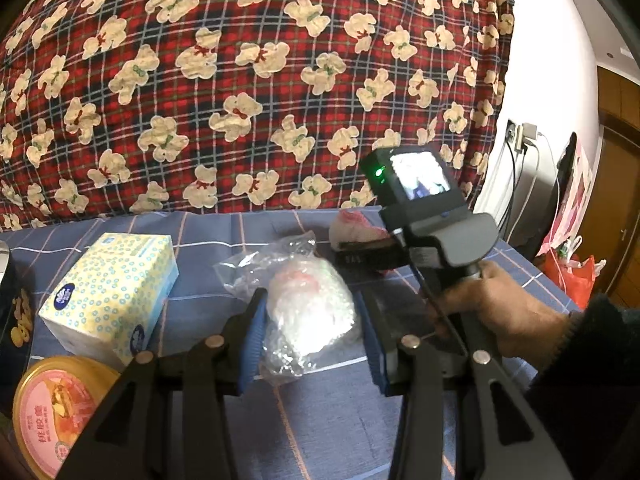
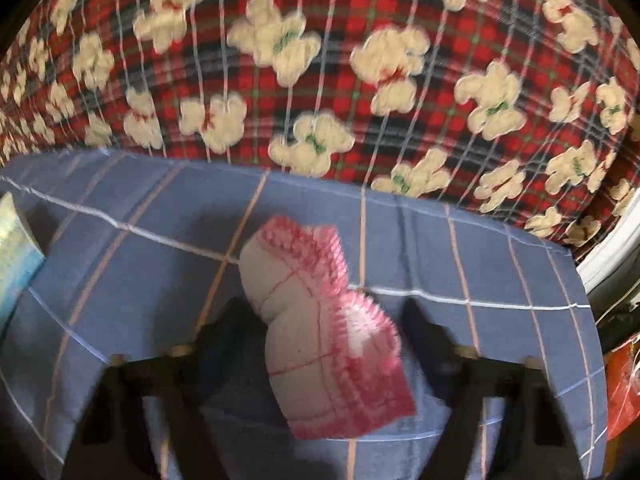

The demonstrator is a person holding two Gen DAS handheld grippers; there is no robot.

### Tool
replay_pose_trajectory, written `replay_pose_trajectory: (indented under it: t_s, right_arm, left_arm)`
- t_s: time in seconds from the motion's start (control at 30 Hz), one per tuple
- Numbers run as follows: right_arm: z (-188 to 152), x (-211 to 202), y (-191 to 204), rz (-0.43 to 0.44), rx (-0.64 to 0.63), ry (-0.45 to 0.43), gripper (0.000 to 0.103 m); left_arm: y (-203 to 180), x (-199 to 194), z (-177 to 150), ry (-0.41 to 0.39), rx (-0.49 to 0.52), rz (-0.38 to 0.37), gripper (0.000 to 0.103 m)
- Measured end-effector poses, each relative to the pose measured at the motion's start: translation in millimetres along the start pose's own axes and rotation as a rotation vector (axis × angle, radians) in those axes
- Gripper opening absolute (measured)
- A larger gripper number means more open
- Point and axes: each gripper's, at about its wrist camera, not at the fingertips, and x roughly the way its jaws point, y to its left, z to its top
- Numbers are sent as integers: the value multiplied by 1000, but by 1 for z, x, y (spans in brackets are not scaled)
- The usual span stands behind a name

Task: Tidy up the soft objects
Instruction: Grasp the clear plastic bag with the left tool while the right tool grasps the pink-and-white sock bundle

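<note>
**A:** Left wrist view. State of the left gripper (image 1: 314, 340), and place of its load?

**B:** Closed on a clear plastic bag (image 1: 312, 304) of white padding, with blue pads against both flanks. Held low over, perhaps touching, the blue checked sheet (image 1: 240, 232). Crinkled, glossy, bulging past the pads. Ahead and right of the tips: right gripper (image 1: 352, 252), carried by a hand (image 1: 500, 312), angled down at a pink-and-white cloth (image 1: 352, 226). Left of the tips: tissue box (image 1: 112, 288).

**A:** Advice for the hold?

**B:** Probably best kept gentle, given slippery film and squashy contents. Lift straight, without dragging the loose neck.

**A:** Right wrist view. Same questions.

**B:** Blurred. Cloth on the sheet, directly between the fingers. Cannot tell whether pressed or merely straddled. White body with thin red grid lines, fringed pink border, folded into a soft lump.

**A:** Good execution of the pick-up?

**B:** As a judgement: centre the thick fold between the fingers, close fully before raising, and avoid pinching the sheet beneath.
</note>
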Motion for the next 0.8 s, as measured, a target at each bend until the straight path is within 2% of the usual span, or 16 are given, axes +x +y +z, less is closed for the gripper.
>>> replay_pose_trajectory:
  t_s: [0.07,0.17,0.27,0.57,0.8]
  right_arm:
    - [0,0,-1,-1,25,7,43]
    - [-4,-4,-3,1,55,15,41]
    - [-16,-19,-10,21,137,-7,40]
    - [-68,-110,-8,44,354,-238,40]
    - [-101,-153,7,-1,410,-372,41]
  left_arm:
    - [0,0,0,-6,4,6,43]
    - [1,1,0,-3,1,11,43]
    - [4,2,0,0,-7,19,43]
    - [3,-6,1,-60,21,87,43]
    - [4,-18,-3,-99,45,117,43]
